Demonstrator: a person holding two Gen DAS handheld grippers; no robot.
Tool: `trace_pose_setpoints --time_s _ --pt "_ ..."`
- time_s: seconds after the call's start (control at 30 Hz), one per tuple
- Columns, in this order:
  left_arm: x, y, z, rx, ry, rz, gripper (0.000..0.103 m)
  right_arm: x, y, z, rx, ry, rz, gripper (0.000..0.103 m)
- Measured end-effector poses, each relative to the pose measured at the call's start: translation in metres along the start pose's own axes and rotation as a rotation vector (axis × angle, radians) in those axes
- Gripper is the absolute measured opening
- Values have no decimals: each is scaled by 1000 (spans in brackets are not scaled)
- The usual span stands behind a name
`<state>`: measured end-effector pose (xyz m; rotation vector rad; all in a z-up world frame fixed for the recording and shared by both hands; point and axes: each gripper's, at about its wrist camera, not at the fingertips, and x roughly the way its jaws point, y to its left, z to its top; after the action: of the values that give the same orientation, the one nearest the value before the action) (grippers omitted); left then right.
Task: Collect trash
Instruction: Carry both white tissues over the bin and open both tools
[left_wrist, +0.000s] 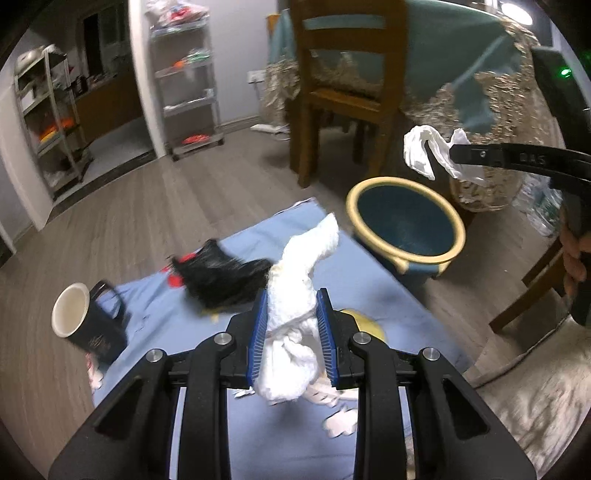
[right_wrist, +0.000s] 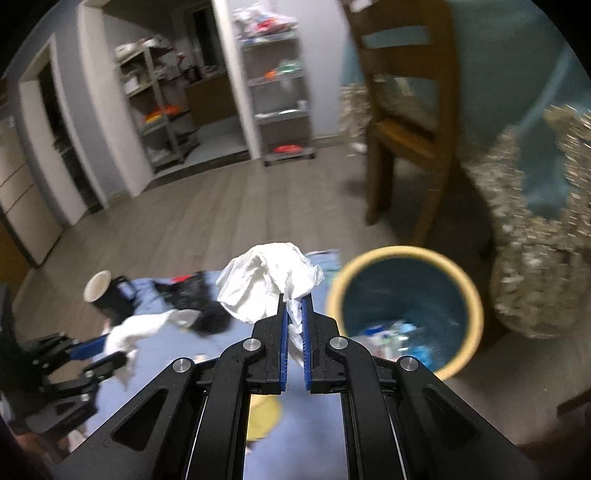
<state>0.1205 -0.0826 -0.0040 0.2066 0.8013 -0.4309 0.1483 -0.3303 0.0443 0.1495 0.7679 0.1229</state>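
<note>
My left gripper is shut on a crumpled white tissue held above the blue mat. My right gripper is shut on another white tissue; it also shows in the left wrist view, raised above the bin. The blue trash bin with a yellow rim stands on the floor to the right of the mat; in the right wrist view the bin holds some scraps. A black bag and a dark paper cup lie on the mat.
A wooden chair and a table with a teal cloth stand behind the bin. Grey shelf racks line the back wall. A yellow scrap and white paper bits lie on the mat.
</note>
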Motion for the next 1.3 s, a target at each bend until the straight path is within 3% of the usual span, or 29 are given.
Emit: trace_pose_setpoints --time_s 0.23,0.37,0.87,1.3 --pt "24 -52 17 85 13 -53 26 27 -88 -16 229 61 -67 8" --pt "44 -73 24 104 31 -86 26 42 -107 -18 235 95 -112 8" --pt "108 -125 59 188 60 -141 26 73 -150 -24 303 148 -175 8" --pt "172 -143 98 196 89 -106 26 88 -161 -22 325 148 -201 8"
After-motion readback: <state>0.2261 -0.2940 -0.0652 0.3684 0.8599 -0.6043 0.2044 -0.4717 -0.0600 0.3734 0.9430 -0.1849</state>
